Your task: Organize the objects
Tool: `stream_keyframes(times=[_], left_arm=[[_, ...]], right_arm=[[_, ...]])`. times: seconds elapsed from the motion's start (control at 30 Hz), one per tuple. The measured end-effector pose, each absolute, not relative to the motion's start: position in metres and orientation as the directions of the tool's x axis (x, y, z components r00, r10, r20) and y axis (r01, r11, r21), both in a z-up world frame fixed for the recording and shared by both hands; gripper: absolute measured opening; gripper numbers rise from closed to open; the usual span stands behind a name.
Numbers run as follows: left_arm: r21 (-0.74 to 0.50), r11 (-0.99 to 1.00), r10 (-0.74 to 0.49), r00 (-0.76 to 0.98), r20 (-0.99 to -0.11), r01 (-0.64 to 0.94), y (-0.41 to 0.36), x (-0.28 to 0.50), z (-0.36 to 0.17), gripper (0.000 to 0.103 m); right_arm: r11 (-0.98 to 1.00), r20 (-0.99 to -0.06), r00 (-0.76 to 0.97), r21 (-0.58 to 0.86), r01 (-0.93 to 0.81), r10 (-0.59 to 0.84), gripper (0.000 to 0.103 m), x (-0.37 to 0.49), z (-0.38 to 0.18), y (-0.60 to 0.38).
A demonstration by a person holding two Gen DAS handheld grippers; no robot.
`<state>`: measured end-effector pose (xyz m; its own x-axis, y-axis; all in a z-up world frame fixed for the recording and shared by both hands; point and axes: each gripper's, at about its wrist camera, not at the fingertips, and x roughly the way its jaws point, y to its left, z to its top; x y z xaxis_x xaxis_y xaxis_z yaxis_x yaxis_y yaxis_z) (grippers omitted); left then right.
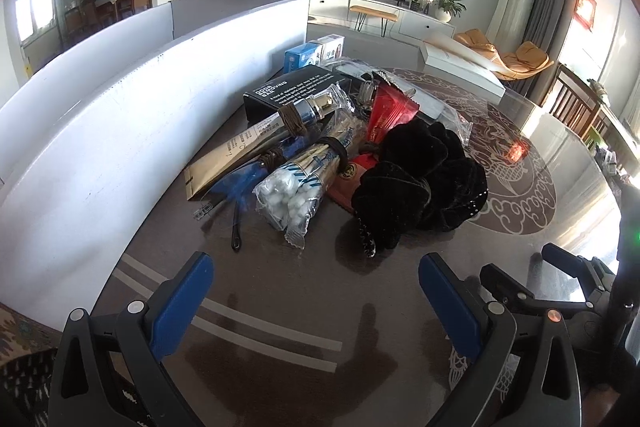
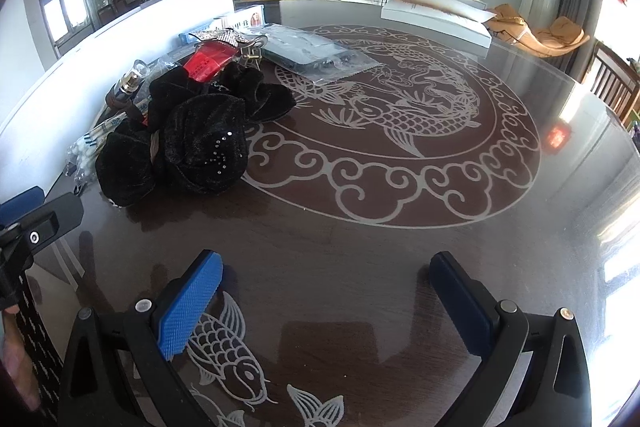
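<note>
Left wrist view: left gripper (image 1: 316,291), fingers wide and empty, hangs over the table (image 1: 280,307) facing an unsorted pile set against a white board (image 1: 100,131), probably to keep it from spreading: swabs (image 1: 286,193), black box (image 1: 292,87), bottle (image 1: 312,107), red packet (image 1: 390,111), black scrunchies (image 1: 420,179). Right wrist view: right gripper (image 2: 326,287), fingers likewise wide and empty, hovers over bare table right of the pile, well apart from it. Only this view shows the clear bag (image 2: 316,55) fully and the table's fish pattern; the box's label reads only from the left.
</note>
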<state>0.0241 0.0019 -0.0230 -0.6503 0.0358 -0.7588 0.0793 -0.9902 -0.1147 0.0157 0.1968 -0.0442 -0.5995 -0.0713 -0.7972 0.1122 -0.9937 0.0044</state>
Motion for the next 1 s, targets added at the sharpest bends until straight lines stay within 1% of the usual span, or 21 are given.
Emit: stream_keyframes(times=[0.13, 0.43, 0.5, 0.6, 0.67, 0.7, 0.73, 0.8, 0.83, 0.87, 0.9, 1.0], left_arm=[[-0.21, -0.971, 0.087, -0.657, -0.749, 0.111, -0.012, 0.029, -0.023, 0.103], [-0.34, -0.929, 0.155, -0.677, -0.719, 0.147, -0.035, 0.031, -0.016, 0.103], [-0.331, -0.934, 0.148, -0.697, -0.701, 0.134, -0.036, 0.032, -0.008, 0.103], [-0.269, -0.955, 0.091, -0.734, -0.673, 0.128, -0.035, 0.042, -0.011, 0.103], [-0.276, -0.949, 0.088, -0.713, -0.696, 0.152, -0.039, 0.049, -0.03, 0.103], [-0.314, -0.933, 0.105, -0.699, -0.707, 0.177, -0.044, 0.053, -0.039, 0.103], [-0.385, -0.901, 0.152, -0.686, -0.711, 0.199, -0.051, 0.056, -0.046, 0.103], [-0.474, -0.859, 0.199, -0.727, -0.657, 0.193, -0.063, 0.063, -0.038, 0.103], [-0.468, -0.866, 0.192, -0.745, -0.639, 0.178, -0.063, 0.064, -0.031, 0.103], [-0.419, -0.893, 0.162, -0.751, -0.64, 0.164, -0.058, 0.064, -0.026, 0.103], [-0.357, -0.922, 0.132, -0.749, -0.65, 0.147, -0.05, 0.063, -0.025, 0.103], [-0.236, -0.969, 0.116, -0.716, -0.688, 0.07, -0.024, 0.059, -0.028, 0.103]], right_arm=[[-0.995, -0.801, -0.596, -0.012, 0.102, -0.051, 0.103, 0.014, -0.045, 0.196], [-0.995, -0.799, -0.599, -0.004, 0.101, -0.058, 0.103, 0.014, -0.044, 0.197], [-0.995, -0.798, -0.599, -0.003, 0.099, -0.057, 0.103, 0.014, -0.044, 0.197], [-0.995, -0.8, -0.598, -0.013, 0.1, -0.049, 0.103, 0.014, -0.045, 0.197], [-0.995, -0.8, -0.598, -0.012, 0.099, -0.05, 0.103, 0.014, -0.045, 0.197], [-0.995, -0.8, -0.598, -0.012, 0.099, -0.05, 0.103, 0.014, -0.045, 0.198], [-0.995, -0.8, -0.598, -0.012, 0.099, -0.05, 0.103, 0.014, -0.045, 0.198], [-0.995, -0.8, -0.598, -0.012, 0.099, -0.05, 0.103, 0.014, -0.045, 0.198], [-0.995, -0.8, -0.598, -0.012, 0.099, -0.05, 0.103, 0.014, -0.045, 0.198], [-0.995, -0.8, -0.598, -0.012, 0.099, -0.05, 0.103, 0.014, -0.045, 0.198], [-0.995, -0.8, -0.598, -0.012, 0.099, -0.05, 0.103, 0.014, -0.045, 0.198], [-0.995, -0.8, -0.598, -0.012, 0.099, -0.05, 0.103, 0.014, -0.045, 0.198]])
